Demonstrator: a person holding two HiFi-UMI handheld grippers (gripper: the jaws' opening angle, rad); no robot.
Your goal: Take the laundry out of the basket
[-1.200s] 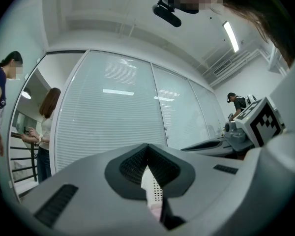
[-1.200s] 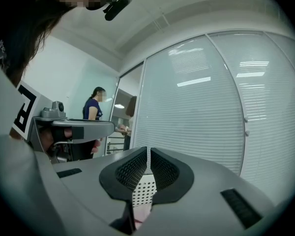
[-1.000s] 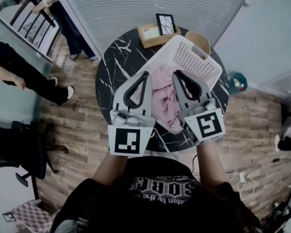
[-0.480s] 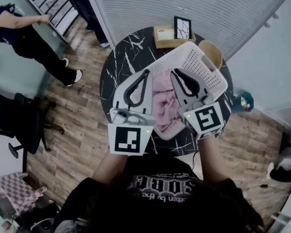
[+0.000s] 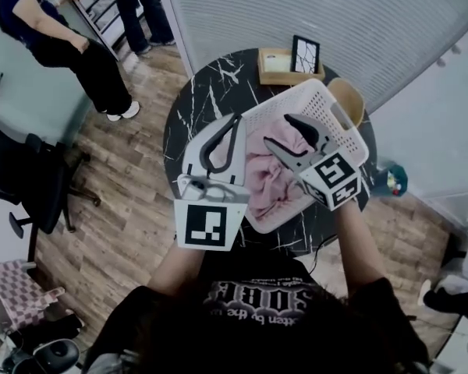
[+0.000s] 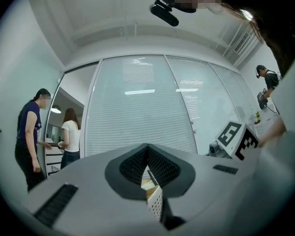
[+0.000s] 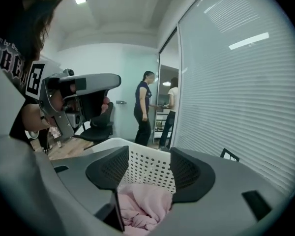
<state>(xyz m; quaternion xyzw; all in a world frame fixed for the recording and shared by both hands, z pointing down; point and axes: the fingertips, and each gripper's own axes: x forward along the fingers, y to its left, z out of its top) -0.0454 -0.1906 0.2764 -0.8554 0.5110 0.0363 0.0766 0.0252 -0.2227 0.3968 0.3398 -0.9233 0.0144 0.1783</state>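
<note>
In the head view, a white basket [image 5: 285,100] is seen on the right half of the round table [image 5: 195,107], with its near corner reaching the table's near edge. Pink laundry [image 5: 265,174] is heaped inside it. The left gripper [image 5: 235,120] is held beside the basket's left rim with its jaws brought together on nothing, probably kept in reserve. The right gripper [image 5: 278,131] is tipped down over the laundry. A wooden tray [image 5: 281,65] is set at the far edge, well apart.

In the left gripper view, the tips are shown closed. Only a strip of perforated basket wall [image 6: 156,205] is glimpsed through the gap behind them.

In the right gripper view, the jaws have just been opening and are spread fairly wide. The laundry [image 7: 145,208] lies below and between them and is not pressed by the pads. The basket's far wall [image 7: 142,161] is seen behind. Open room is left above the heap, so a straight descent is judged possible. The rim would have to be cleared once cloth is lifted.
</note>
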